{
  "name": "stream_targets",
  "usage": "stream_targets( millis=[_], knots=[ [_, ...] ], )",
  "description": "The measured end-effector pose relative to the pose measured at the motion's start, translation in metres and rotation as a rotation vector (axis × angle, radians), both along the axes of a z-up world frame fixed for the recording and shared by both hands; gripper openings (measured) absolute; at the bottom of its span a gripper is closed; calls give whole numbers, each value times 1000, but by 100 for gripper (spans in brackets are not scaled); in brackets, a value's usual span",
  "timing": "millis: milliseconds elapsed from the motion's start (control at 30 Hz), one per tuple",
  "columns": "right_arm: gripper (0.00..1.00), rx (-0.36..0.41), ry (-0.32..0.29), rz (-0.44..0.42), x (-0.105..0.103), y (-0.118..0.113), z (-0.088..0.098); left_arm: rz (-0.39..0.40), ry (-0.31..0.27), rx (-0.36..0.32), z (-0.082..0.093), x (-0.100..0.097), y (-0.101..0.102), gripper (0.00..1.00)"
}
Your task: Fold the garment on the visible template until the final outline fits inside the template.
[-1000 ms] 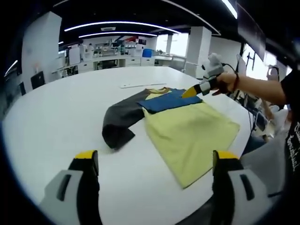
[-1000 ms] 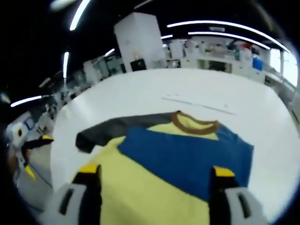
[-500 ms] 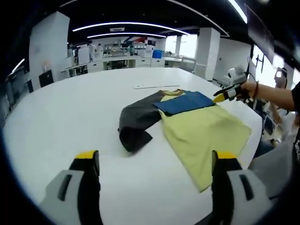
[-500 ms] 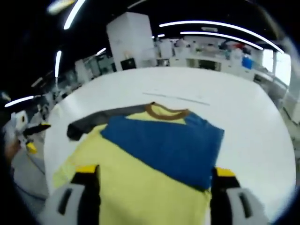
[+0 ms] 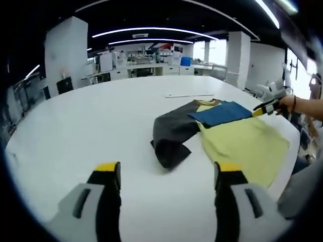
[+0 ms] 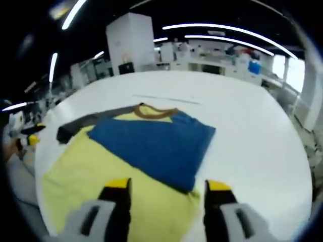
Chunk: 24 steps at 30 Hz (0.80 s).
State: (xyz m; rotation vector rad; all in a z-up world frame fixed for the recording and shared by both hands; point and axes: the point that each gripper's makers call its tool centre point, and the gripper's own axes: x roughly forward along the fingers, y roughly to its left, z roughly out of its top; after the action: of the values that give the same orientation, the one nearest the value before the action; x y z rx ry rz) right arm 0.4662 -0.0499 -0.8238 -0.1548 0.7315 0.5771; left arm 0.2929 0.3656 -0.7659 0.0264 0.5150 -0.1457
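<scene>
Garment (image 6: 121, 166): yellow body, blue slv folded over, grey slv out.

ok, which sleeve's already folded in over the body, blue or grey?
The blue sleeve: it lies flat across the yellow body below the collar. The grey sleeve still sticks out onto the white table.

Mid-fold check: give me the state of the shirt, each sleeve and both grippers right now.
Yellow long-sleeved shirt: flat on white table, body unfolded.
Blue sleeve: folded across the chest.
Dark grey sleeve: out to the side, bent, not folded in.
Left gripper: open, empty.
Right gripper: open, empty.
</scene>
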Motion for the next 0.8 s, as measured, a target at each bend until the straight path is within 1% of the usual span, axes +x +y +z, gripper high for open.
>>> stream_targets(
  millis=[133, 233, 300, 367, 400, 433, 467, 533, 567, 600, 667, 700, 800],
  knots=[
    [38, -30, -5, -37, 3, -13, -5, 6, -6, 4, -4, 10, 3, 60],
    [32, -41, 9, -63, 2, -21, -11, 4, -4, 8, -11, 17, 4, 54],
    [28, -48, 11, -67, 2, -24, -14, 1, -2, 12, -11, 18, 2, 51],
    [24, -55, 12, -75, 6, -29, -18, 3, 4, 16, -19, 23, 4, 49],
    [21, -58, 10, -77, 7, -30, -19, 5, 15, 23, -22, 23, 4, 47],
    [19, -59, 9, -82, 2, -28, -17, 7, 20, 25, -24, 23, 5, 47],
    [17, -61, 9, -86, 2, -29, -17, 7, 19, 25, -27, 26, 6, 46],
    [11, -59, 7, -93, 7, -33, -19, 8, 24, 21, -29, 27, 6, 43],
    [7, -58, 8, -94, 2, -30, -17, 10, 26, 20, -30, 28, 7, 42],
    [4, -56, 12, -93, 2, -30, -18, 11, 28, 20, -34, 30, 8, 41],
    [3, -54, 15, -92, 6, -32, -21, 14, 29, 23, -37, 32, 9, 40],
    [1, -54, 16, -87, 7, -32, -22, 19, 38, 19, -39, 34, 10, 39],
    [0, -54, 19, -82, 6, -32, -22, 27, 34, -6, -41, 37, 8, 37]
  ],
)
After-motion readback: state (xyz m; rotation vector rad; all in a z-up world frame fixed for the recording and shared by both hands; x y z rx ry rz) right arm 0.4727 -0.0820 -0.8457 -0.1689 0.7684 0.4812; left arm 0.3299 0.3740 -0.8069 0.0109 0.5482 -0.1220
